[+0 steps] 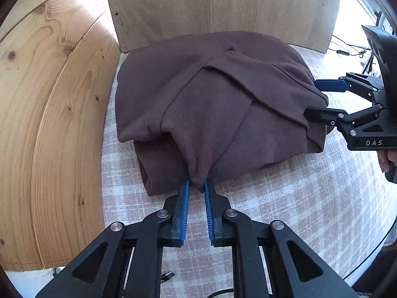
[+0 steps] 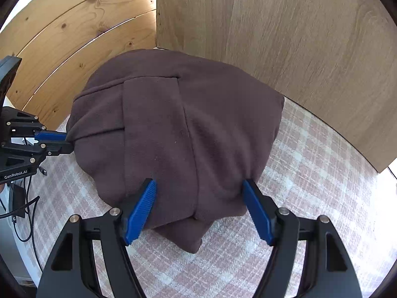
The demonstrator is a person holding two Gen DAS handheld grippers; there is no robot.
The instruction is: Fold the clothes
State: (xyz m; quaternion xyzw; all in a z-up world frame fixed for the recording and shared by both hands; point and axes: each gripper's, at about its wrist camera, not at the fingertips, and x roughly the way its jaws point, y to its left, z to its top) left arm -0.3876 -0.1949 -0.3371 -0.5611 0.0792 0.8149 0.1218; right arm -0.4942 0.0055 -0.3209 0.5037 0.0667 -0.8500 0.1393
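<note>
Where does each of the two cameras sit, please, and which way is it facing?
Left wrist: on the left gripper, looking steeply down its fingers, pinched on the brown garment; a hand shows at the right edge.
Right wrist: on the right gripper, looking down at the garment's other edge, fingers spread around it.
Shared: the garment, the checked cloth, the wooden panels, and each other's gripper.

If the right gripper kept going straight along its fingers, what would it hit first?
Most likely the brown folded garment: the right gripper has its jaws open astride the near edge, so the fabric lies directly ahead. Whether the pads already touch it is unclear.
</note>
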